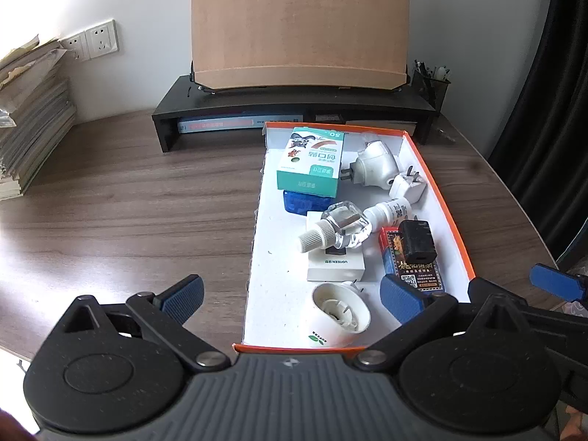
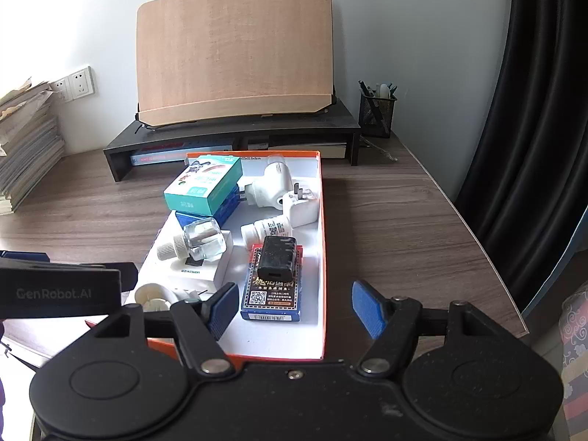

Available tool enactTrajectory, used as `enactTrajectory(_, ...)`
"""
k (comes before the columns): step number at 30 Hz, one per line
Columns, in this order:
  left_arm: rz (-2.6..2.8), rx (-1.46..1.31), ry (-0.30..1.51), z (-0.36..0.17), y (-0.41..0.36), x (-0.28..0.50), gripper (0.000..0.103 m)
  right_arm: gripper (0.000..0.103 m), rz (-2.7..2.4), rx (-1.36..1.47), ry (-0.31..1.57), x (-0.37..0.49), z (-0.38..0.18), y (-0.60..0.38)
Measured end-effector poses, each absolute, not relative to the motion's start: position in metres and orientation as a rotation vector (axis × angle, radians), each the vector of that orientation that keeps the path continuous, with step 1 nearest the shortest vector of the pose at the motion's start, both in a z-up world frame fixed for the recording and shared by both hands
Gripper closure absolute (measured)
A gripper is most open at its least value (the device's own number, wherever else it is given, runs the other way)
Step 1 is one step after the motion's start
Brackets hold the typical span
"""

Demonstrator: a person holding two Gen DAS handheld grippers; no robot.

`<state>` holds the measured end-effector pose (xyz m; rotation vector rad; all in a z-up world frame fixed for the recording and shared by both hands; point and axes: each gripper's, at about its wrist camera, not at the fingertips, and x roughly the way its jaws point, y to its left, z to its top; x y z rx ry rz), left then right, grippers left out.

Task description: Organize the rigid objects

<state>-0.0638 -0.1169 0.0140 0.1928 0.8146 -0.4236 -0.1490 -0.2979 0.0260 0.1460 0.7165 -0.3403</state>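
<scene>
Since every item already lies in the orange box, we hover left gripper and right gripper, fingers apart, empty; little seems left.

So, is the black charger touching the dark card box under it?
Touching. In the right wrist view the black charger lies directly on top of the dark card box, with no gap visible between them.

Both wrist views face orange box from near end, close.
</scene>
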Motion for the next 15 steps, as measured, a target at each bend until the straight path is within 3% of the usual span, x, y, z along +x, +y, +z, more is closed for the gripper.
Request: enactTrajectory(15,-0.432,0.188,0.813,0.0152,-0.1173,-0.0612,0.0,0.022,-0.352,0.152,0.712,-0.15,0.0269,-0.2981)
